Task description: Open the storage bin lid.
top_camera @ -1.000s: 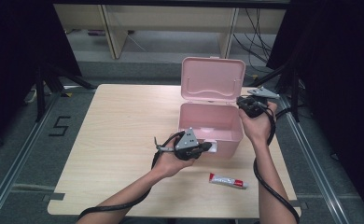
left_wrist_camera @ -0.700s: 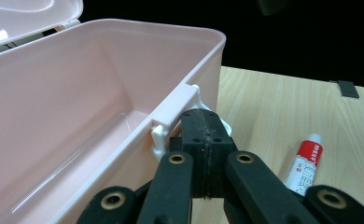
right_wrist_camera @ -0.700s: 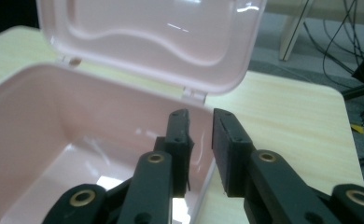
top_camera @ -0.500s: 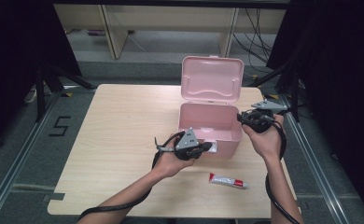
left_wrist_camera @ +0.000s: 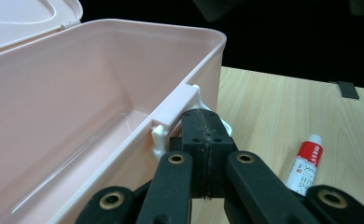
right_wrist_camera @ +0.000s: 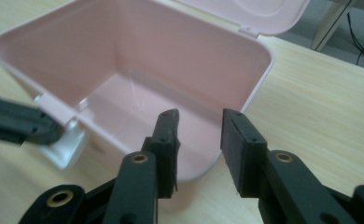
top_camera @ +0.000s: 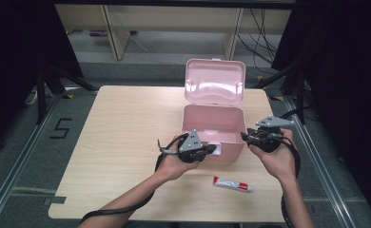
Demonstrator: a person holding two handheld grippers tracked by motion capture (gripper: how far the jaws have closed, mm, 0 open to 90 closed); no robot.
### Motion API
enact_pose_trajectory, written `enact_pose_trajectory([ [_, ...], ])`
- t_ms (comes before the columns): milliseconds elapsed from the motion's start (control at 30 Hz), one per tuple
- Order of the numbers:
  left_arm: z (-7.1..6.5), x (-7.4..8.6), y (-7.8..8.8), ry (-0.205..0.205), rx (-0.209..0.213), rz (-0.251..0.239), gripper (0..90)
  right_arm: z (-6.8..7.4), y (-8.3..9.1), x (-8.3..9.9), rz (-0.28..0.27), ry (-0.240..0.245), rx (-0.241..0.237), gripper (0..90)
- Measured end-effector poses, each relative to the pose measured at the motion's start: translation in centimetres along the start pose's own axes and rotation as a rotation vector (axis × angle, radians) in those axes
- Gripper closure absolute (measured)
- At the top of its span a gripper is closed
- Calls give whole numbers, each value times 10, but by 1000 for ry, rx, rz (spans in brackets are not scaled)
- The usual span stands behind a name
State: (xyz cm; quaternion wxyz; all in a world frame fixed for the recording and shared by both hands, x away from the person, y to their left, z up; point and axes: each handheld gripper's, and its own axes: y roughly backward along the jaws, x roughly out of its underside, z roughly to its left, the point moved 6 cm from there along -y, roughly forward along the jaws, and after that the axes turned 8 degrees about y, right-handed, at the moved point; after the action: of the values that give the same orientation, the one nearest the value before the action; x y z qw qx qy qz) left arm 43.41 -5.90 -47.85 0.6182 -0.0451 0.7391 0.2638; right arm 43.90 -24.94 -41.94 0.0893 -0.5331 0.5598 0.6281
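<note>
Writing on the red-and-white tube (top_camera: 232,184) is too small to be read; it is laid crosswise on the worktop (top_camera: 117,142), white cap rightward. Pink box (top_camera: 213,124) is seen lid-up at centre, its white front latch (left_wrist_camera: 171,125) pinched by the closed left tool (left_wrist_camera: 203,140); right tool (right_wrist_camera: 199,126) is held narrowly parted beside its corner.

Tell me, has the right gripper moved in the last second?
Yes. The right gripper has dropped from beside the pink box's far right corner toward its near right corner.
</note>
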Motion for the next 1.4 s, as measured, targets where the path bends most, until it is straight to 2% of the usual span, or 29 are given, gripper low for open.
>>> enact_pose_trajectory([
  [33, 0, 0, 0, 0, 0, 0, 893, 4, 2, 2, 11, -19, -13, 670],
  [67, 0, 0, 0, -1, -1, 1, 893, 4, 3, 3, 9, 13, -11, 663],
  [133, 0, 0, 0, 0, -1, 1, 893, 10, 8, 7, 26, 2, -24, 656],
  [167, 0, 0, 0, -1, -1, 1, 893, 9, 10, 9, 30, 32, -26, 656],
  [267, 0, 0, 0, -1, -1, 0, 893, 15, 16, 16, 55, 23, -42, 657],
  [300, 0, 0, 0, -2, -1, 1, 893, 15, 19, 19, 62, 42, -51, 658],
  [367, 0, -1, 0, -2, -2, 1, 893, 19, 22, 25, 101, 42, -71, 657],
  [433, 0, 0, -1, -2, 1, -4, 893, 25, 23, 33, 132, 40, -109, 653],
  [467, 1, -1, 0, -3, -3, 3, 893, 25, 22, 36, 145, 64, -113, 652],
  [500, 1, -1, 0, -1, -1, 3, 893, 28, 21, 43, 170, 73, -140, 651],
  [567, 0, -1, 0, -2, -4, 2, 893, 31, 19, 50, 203, 89, -164, 649],
  [667, 1, -1, -1, -1, -1, 4, 893, 38, 17, 60, 239, 65, -205, 649],
  [700, 1, -1, -1, 0, 0, 4, 893, 36, 14, 63, 244, 101, -207, 648],
  [800, 1, -1, -1, -1, 1, 5, 893, 39, 9, 70, 250, 111, -221, 645],
  [833, 1, -1, -1, -2, 2, 7, 893, 42, 8, 72, 260, 99, -230, 643],
  [867, 1, -1, -1, -2, 2, 7, 893, 42, 6, 74, 261, 114, -234, 641],
  [900, 1, -1, -1, -2, 2, 6, 893, 43, 6, 75, 276, 99, -240, 640],
  [933, 1, -1, -1, -1, 2, 6, 893, 43, 6, 76, 282, 110, -244, 639],
  [967, 1, -1, -1, -1, 3, 5, 893, 44, 4, 77, 271, 96, -245, 638],
  [1000, 1, -1, -1, -2, 3, 4, 893, 43, 4, 77, 283, 112, -254, 638],
  [1100, 0, 0, -1, -2, 1, 5, 893, 44, 3, 80, 293, 111, -258, 638],
  [1133, 0, 0, -1, -1, 0, 5, 894, 44, 2, 81, 288, 126, -260, 637],
  [1267, 0, -1, -1, 2, -1, 5, 893, 45, 2, 83, 295, 128, -269, 632],
  [1367, 0, -1, -1, 1, -4, 6, 893, 48, 3, 84, 302, 106, -278, 627],
  [1400, 0, -1, -1, 2, -2, 0, 893, 48, 2, 85, 302, 125, -279, 626],
])
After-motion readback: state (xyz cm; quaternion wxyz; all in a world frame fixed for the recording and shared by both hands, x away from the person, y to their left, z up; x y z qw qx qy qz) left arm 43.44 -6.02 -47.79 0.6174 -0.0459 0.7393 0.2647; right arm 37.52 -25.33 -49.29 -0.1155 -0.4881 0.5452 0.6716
